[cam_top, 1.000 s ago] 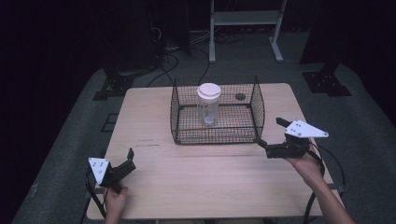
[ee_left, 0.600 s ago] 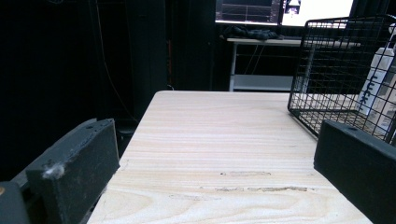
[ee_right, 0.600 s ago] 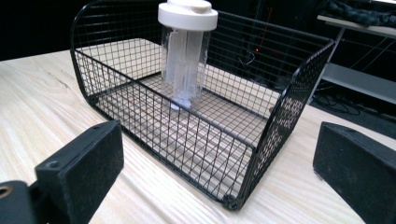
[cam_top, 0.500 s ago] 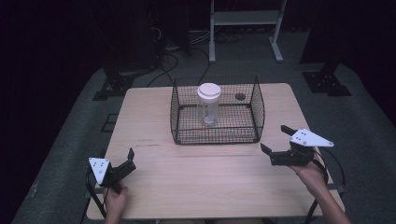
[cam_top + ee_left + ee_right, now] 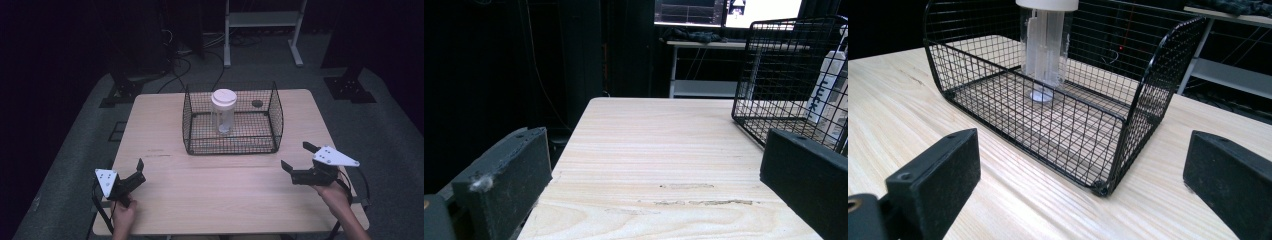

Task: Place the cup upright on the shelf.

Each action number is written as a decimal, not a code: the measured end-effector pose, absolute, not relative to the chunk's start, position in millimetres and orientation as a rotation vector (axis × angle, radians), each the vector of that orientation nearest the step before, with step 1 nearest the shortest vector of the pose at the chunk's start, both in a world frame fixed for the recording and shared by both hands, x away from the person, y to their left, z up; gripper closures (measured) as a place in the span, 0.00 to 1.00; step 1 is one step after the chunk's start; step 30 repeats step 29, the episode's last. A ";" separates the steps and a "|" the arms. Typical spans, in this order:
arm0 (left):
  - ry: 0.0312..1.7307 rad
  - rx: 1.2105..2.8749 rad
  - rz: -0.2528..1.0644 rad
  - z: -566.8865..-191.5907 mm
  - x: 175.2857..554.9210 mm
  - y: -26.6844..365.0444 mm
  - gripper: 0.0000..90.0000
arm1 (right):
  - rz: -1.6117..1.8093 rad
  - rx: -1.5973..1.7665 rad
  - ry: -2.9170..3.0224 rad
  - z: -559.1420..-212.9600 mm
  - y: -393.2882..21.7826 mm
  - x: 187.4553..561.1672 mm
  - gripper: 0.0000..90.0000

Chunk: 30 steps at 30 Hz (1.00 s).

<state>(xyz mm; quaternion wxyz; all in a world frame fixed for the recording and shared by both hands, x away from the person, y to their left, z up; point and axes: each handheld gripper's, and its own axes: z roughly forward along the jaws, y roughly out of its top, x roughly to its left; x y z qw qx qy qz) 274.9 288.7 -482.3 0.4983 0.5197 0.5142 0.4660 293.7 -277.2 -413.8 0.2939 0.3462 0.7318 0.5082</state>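
High view, gripper views. A pale wooden rectangular table (image 5: 220,200) carries a black wire-mesh basket (image 5: 233,145) toward its far edge. Inside the basket, upright at its centre, stands a clear plastic jar with a white round lid (image 5: 223,111); the jar rests on the mesh floor, apart from all four walls. A small dark round object (image 5: 257,103) lies on the tabletop just behind the basket, at about 1 o'clock from the jar.

The left gripper (image 5: 136,175), at 7 o'clock from the basket near the table's front left corner, has its jaws spread wide and holds nothing. The right gripper (image 5: 299,159), at 4 o'clock from the basket and near its front right corner, likewise has wide-parted, empty jaws, pointing toward the basket. Both grippers are clear of basket and jar.
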 end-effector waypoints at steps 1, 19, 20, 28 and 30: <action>1.244 1.258 1.127 -482.3 274.9 288.8 0.00 | 1.355 0.927 1.947 -415.0 -277.5 292.7 0.01; 1.243 1.258 1.129 -482.3 274.8 288.4 0.00 | 1.346 0.933 1.942 -429.5 -280.2 277.2 0.01; 1.244 1.258 1.130 -482.3 274.8 288.5 0.00 | 1.346 0.933 1.942 -429.5 -280.2 277.2 0.01; 1.244 1.258 1.131 -482.3 274.9 288.5 0.00 | 1.338 0.938 1.938 -438.5 -281.8 268.9 0.01; 1.246 1.259 1.130 -482.3 275.0 288.6 0.00 | 1.334 0.940 1.941 -439.7 -281.5 267.7 0.01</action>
